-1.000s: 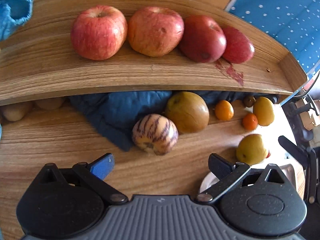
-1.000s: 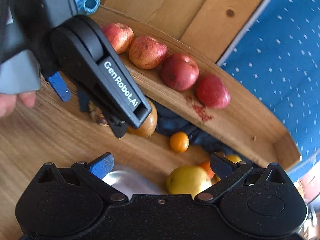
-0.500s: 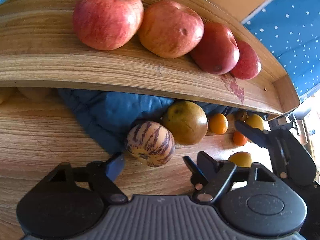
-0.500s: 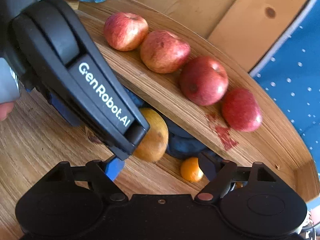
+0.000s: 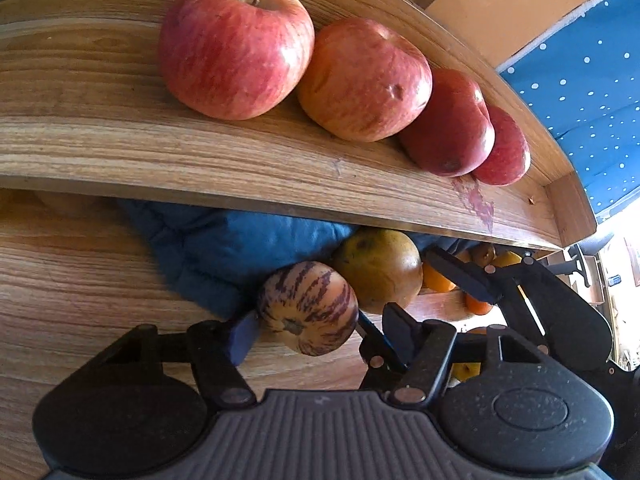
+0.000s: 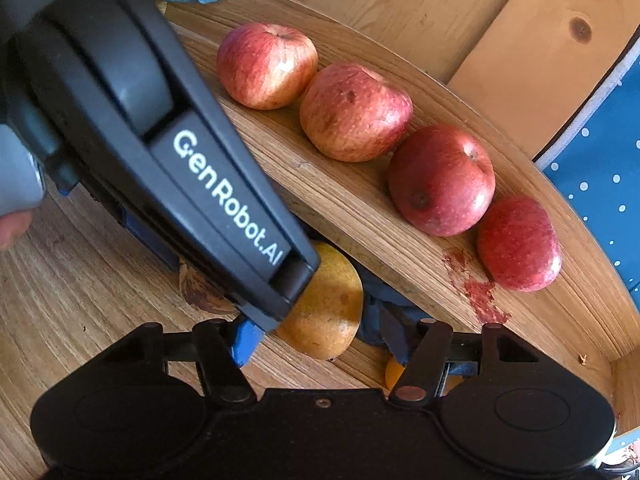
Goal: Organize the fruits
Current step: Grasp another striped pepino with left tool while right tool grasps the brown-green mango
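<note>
- Left gripper has its fingers closed in on the striped melon-like fruit, blue pad touching its left flank, dark finger at its right; reads as grasping it, low over the worktop
- Striped fruit sits just in front of the shelf edge, touching a brown-green pear; blue cloth just behind
- Right gripper: fingers spread, holding nothing, tips flanking the same pear; left tool body crosses right over it in the right wrist view
- Four red apples already lined on the shelf, leftmost apple directly above the grasp
- Risk: both tools crowd one spot; either one lifting could knock the other and jar the fruit loose
- Risk: round, smooth skin held near its widest part, likely to squirt out if the squeeze is uneven
- Risk: lifting straight up would likely strike the shelf's overhanging edge; pull back first
- Risk: nudged pear may roll toward the small oranges behind
- Risk: a finger may snag the cloth
</note>
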The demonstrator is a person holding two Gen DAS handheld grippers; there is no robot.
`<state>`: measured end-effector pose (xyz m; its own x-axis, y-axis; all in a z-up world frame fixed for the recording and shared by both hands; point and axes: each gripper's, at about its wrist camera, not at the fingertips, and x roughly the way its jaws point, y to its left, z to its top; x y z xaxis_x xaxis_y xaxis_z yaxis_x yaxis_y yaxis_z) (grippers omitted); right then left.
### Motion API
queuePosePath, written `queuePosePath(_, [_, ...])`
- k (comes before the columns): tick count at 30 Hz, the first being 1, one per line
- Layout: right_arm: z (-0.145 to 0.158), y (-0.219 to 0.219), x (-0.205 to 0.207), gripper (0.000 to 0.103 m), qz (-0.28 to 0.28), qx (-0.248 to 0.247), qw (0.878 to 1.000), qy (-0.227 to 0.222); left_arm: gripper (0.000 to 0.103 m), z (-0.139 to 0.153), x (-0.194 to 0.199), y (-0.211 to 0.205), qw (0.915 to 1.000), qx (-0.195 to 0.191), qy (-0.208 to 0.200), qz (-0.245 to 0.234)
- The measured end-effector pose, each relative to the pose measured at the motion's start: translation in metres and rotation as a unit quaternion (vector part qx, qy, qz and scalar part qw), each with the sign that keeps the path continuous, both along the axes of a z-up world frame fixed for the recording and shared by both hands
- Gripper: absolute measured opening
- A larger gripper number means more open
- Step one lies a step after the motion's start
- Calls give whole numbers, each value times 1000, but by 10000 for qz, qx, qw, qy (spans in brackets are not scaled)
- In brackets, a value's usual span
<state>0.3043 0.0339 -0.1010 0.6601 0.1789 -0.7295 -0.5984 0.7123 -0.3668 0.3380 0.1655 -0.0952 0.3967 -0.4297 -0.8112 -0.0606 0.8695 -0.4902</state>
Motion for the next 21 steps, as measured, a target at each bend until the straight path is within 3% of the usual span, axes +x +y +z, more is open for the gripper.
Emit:
queuePosePath(3, [-2, 1, 5, 64, -20, 12, 10000, 53, 69, 1, 0, 0, 10000, 47, -33, 20])
queuePosePath(6, [-4, 3, 6, 56, 27, 49, 9999, 114, 68, 2, 0, 0, 9999, 105, -69, 36])
queuePosePath(13, [-8, 6, -4, 56, -173, 63, 9998, -18, 64, 2, -3, 6, 9999, 99, -61, 59])
queuePosePath(15, [-9, 6, -10, 55, -295, 98, 9995, -60, 55, 5, -7, 9, 9998, 157, -104, 55])
queuePosePath(21, [-7, -3, -23, 55, -668, 583, 9961, 34, 55, 8, -17, 13, 9994, 273, -101, -160])
